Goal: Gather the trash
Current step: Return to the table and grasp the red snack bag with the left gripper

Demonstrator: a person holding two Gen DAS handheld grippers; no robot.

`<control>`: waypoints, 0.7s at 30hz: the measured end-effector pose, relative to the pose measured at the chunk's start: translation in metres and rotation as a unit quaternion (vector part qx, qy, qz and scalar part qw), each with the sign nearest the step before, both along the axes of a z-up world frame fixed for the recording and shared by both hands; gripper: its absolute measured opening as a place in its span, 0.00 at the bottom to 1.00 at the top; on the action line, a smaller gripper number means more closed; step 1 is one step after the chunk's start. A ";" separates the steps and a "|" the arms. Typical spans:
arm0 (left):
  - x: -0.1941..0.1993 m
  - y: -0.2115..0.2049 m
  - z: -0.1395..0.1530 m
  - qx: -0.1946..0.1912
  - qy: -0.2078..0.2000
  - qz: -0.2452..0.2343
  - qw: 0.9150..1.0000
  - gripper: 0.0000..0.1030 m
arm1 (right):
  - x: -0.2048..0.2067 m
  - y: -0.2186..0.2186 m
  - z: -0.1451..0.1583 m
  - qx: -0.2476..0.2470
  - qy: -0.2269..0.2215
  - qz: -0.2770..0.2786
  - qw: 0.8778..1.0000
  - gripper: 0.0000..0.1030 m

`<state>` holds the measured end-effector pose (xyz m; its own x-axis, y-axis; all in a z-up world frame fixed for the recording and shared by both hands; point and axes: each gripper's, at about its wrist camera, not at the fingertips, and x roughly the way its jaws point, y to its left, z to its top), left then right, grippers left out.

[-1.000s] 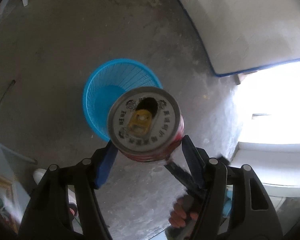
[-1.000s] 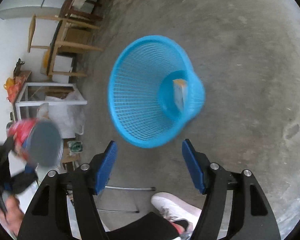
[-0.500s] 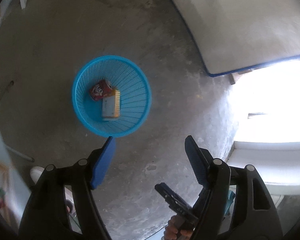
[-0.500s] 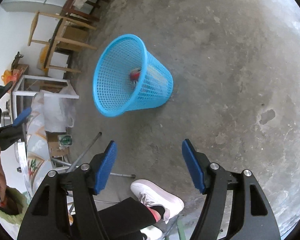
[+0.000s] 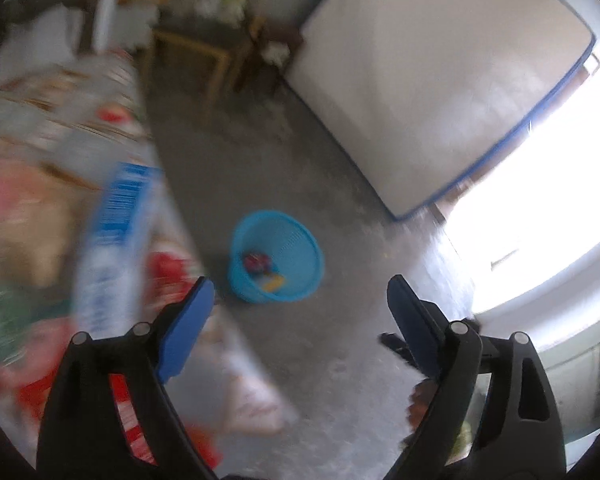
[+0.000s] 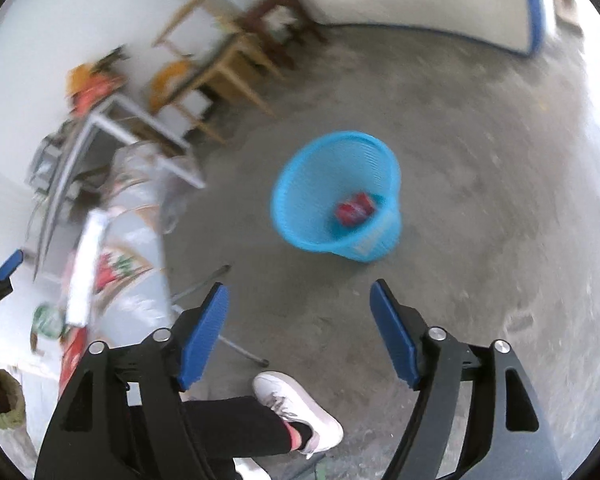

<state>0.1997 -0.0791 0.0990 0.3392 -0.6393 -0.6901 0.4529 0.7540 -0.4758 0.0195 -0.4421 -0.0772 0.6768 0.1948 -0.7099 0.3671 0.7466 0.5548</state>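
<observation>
While both tools hang above the grey concrete floor [image 6: 480, 160], the left gripper [image 5: 300, 320] has its blue-padded jaws spread wide with nothing between them; they have just been opening further. The right gripper [image 6: 300, 320] is likewise spread and empty, its jaws also having just been opening.

Beyond the left gripper's fingertips in the left wrist view, the round blue plastic mesh basket [image 5: 296, 292] stands upright on the floor, well apart from the tool. Inside it lie a red drink can [image 5: 257, 263] and a yellowish flat packet [image 5: 275, 282] (any printing on either is too blurred to read). The right wrist view shows the same basket, with the can on its side at the bottom.

To the left of the left gripper, on a cluttered table covered with a patterned cloth [image 5: 40, 208], stands a tall blue-and-white carton [image 5: 116, 248], tilted; it bears white lettering and what looks like a barcode strip, but motion blur makes none of it legible.

Farther out, wooden chairs [image 6: 220, 68] stand by the wall, and a large white panel with a blue edge [image 5: 432, 80] leans there. Below the right gripper are the person's black trouser leg and white sneaker [image 6: 300, 412].
</observation>
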 end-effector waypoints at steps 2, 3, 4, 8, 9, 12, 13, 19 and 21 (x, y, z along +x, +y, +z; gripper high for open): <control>-0.015 0.041 0.015 -0.007 -0.022 0.024 0.999 0.88 | 0.006 0.024 0.021 -0.008 -0.026 0.041 0.999 0.71; -0.025 0.063 0.019 -0.012 -0.031 0.036 0.999 0.89 | 0.008 0.032 0.028 -0.010 -0.036 0.058 0.998 0.71; -0.037 0.086 0.022 -0.015 -0.043 0.051 0.998 0.89 | 0.011 0.044 0.038 -0.011 -0.048 0.080 0.996 0.71; -0.081 0.162 0.016 -0.005 -0.077 0.127 0.989 0.89 | 0.024 0.107 0.076 -0.009 -0.093 0.185 0.978 0.71; -0.087 0.172 0.012 -0.005 -0.079 0.138 0.987 0.89 | 0.028 0.125 0.083 -0.004 -0.098 0.213 0.972 0.71; -0.113 0.202 -0.013 -0.008 -0.077 0.170 0.982 0.89 | 0.040 0.171 0.092 0.018 -0.100 0.276 0.956 0.71; -0.120 0.211 -0.027 -0.014 -0.069 0.176 0.982 0.89 | 0.043 0.185 0.092 0.025 -0.098 0.291 0.951 0.71; -0.143 0.218 -0.088 -0.062 -0.028 0.173 0.983 0.89 | 0.069 0.243 0.088 0.020 -0.055 0.325 0.944 0.71; -0.140 0.214 -0.099 -0.082 -0.024 0.165 0.983 0.89 | 0.076 0.250 0.084 0.012 -0.041 0.324 0.945 0.67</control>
